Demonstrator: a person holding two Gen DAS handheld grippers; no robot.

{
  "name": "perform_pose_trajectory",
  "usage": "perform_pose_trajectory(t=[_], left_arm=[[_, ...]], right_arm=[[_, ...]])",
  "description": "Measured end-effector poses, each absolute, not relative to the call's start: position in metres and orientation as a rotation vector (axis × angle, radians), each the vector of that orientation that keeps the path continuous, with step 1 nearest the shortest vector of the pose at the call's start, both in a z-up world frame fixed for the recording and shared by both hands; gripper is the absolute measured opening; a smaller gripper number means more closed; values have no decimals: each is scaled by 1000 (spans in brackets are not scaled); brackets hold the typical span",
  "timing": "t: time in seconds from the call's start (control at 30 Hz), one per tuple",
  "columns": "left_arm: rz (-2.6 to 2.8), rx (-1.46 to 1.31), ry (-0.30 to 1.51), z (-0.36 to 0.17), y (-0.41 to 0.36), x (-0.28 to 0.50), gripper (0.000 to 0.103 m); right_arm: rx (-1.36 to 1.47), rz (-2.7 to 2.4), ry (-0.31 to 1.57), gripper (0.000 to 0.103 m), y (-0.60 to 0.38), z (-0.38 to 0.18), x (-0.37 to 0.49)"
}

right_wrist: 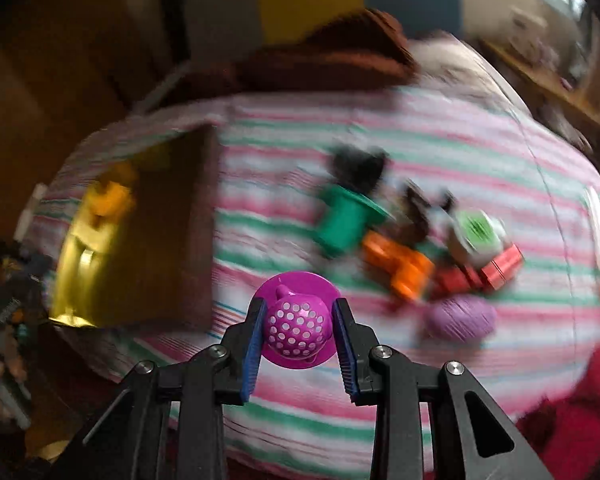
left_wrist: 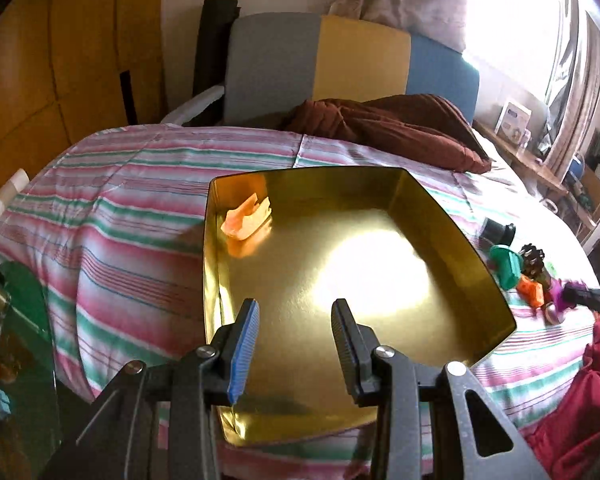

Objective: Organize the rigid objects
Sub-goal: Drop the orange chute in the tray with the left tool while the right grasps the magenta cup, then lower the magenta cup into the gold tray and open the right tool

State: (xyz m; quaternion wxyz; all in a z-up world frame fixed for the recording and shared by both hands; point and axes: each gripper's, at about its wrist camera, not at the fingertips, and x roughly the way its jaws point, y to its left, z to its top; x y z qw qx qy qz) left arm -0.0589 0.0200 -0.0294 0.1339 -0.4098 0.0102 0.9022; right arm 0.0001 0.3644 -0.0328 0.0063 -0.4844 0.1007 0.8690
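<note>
Looking along our left gripper (left_wrist: 296,328), we see its jaws standing partly open with nothing between them, hanging over the near end of a gold tray (left_wrist: 496,292) that lies on the striped bed cover (left_wrist: 120,208). One pale orange piece (left_wrist: 246,218) rests in the tray's far left corner, against the wall; the rest of the shiny floor is bare and throws back glare.

Our right gripper (right_wrist: 298,330) has its jaws closed on a purple perforated piece (right_wrist: 296,320) — a domed part with round holes on a wide flat flange — with the blue pads pressing on the dome from either side. It is held above the bed cover, to the right of the tray. That view is blurred, so fine detail is lost.

Beyond and to the right of the held piece, the remaining small things lie bunched together on the cover: a green spool (right_wrist: 346,222), a black piece (right_wrist: 358,166) just behind it, an orange block (right_wrist: 400,266), a red block (right_wrist: 484,270), a pale piece with a green top (right_wrist: 476,232) and a lilac rounded piece (right_wrist: 460,318) nearest us. A brown pillow (left_wrist: 400,128) lies at the head of the bed — well apart from the tray.
</note>
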Motion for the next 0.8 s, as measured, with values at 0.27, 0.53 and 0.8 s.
perform_pose_trajectory(t=[0.27,0.53,0.8], left_arm=[[2650,-1201,3,-27,3,-47,37],[2686,-1265,-68,-36,-26,-48,37],[2731,-1293,-147,-44,-55,-50,37]], right_arm=[[-1547,2970,232,33,264,-15,-56],[-1749,3015,174,33,171,-47,-111],[-1901,2961,89,33,106,-76,-168]])
